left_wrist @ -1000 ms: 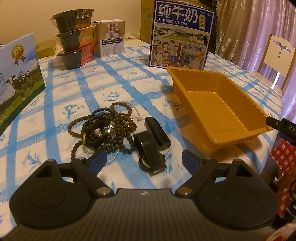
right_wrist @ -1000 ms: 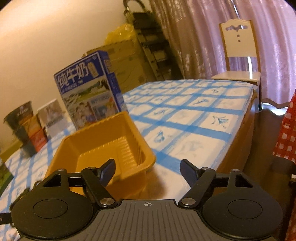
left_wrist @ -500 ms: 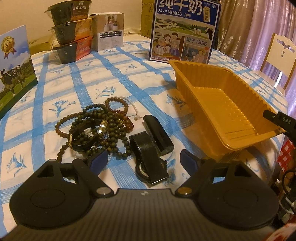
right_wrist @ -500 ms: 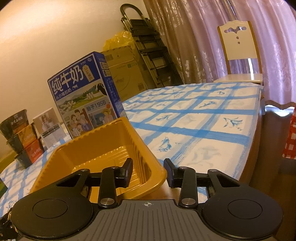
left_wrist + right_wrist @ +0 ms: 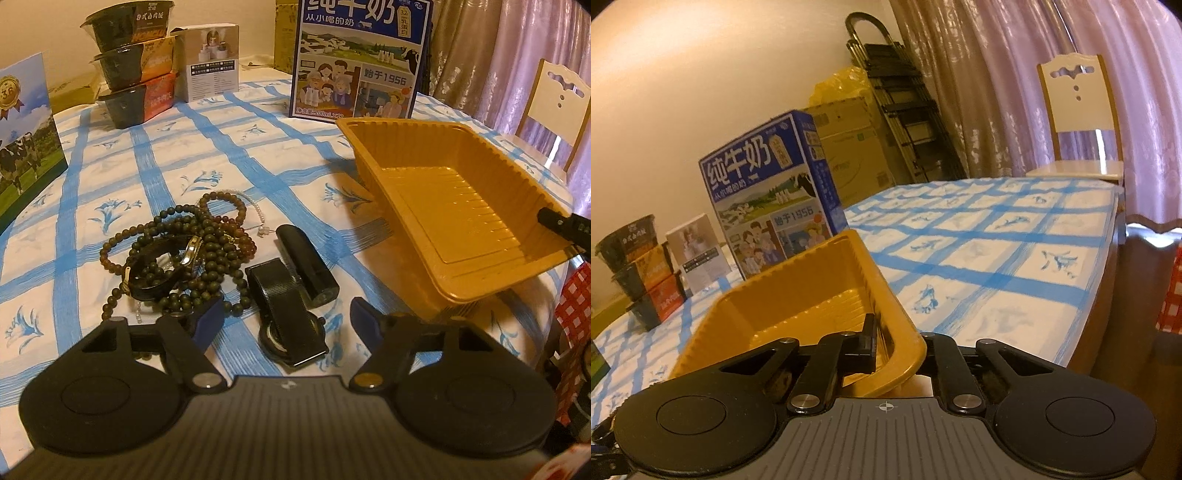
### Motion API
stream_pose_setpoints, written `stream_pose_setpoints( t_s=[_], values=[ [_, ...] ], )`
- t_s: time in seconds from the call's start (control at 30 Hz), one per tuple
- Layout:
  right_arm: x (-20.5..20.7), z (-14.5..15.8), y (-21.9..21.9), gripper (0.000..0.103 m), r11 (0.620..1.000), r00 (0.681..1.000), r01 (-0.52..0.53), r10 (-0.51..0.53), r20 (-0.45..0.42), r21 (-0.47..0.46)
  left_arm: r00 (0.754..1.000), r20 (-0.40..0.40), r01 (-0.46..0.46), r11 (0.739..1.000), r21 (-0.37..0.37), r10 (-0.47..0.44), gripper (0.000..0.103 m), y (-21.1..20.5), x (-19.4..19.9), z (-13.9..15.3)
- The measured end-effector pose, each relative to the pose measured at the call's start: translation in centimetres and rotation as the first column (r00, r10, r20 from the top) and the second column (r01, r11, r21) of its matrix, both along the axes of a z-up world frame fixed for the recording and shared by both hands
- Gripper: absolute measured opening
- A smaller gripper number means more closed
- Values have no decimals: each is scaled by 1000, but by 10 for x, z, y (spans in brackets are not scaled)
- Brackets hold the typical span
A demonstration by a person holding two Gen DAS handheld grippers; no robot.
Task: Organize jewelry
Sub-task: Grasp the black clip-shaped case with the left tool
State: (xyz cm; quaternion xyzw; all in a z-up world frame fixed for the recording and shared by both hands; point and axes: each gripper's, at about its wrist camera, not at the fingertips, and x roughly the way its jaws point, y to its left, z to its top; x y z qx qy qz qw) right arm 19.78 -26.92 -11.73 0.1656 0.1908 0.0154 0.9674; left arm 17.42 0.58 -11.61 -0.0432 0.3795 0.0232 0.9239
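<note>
A tangle of dark bead bracelets (image 5: 192, 251) with a gold-trimmed watch lies on the blue-checked tablecloth. Beside it lie a black strap watch (image 5: 288, 314) and a black cylinder (image 5: 306, 266). My left gripper (image 5: 288, 317) is open just above the black strap watch, fingers on either side. An empty orange plastic tray (image 5: 454, 206) sits to the right, tilted up at its near corner. My right gripper (image 5: 899, 347) is shut on the tray's near rim (image 5: 905, 354); one of its fingers (image 5: 561, 225) shows in the left wrist view.
A blue milk carton box (image 5: 354, 59) stands behind the tray. Stacked food bowls (image 5: 133, 62) and a small white box (image 5: 212, 66) stand at the back left. Another carton (image 5: 22, 144) is at the far left. A white chair (image 5: 1078, 122) stands past the table edge.
My right gripper closed on the tray's near rim and the tray tilted. My left gripper moved closer over the black strap watch, still open.
</note>
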Motion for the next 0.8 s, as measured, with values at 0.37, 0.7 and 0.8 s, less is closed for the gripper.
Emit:
stream_pose_setpoints(
  t_s=[0.37,0.7,0.8],
  values=[
    [-15,13,-4,8,1000,1000,-2,2,-8,-21,999,-27,-33,999,-36,32,46,5,15,-7],
    [-22,21,-3,7,999,999,-36,36,-17,-23,999,-24,-42,990,-133,40,18,21,11,2],
    [-24,22,-3,7,999,999,-42,42,-21,-23,999,-8,-37,988,-147,36,18,25,6,14]
  ],
)
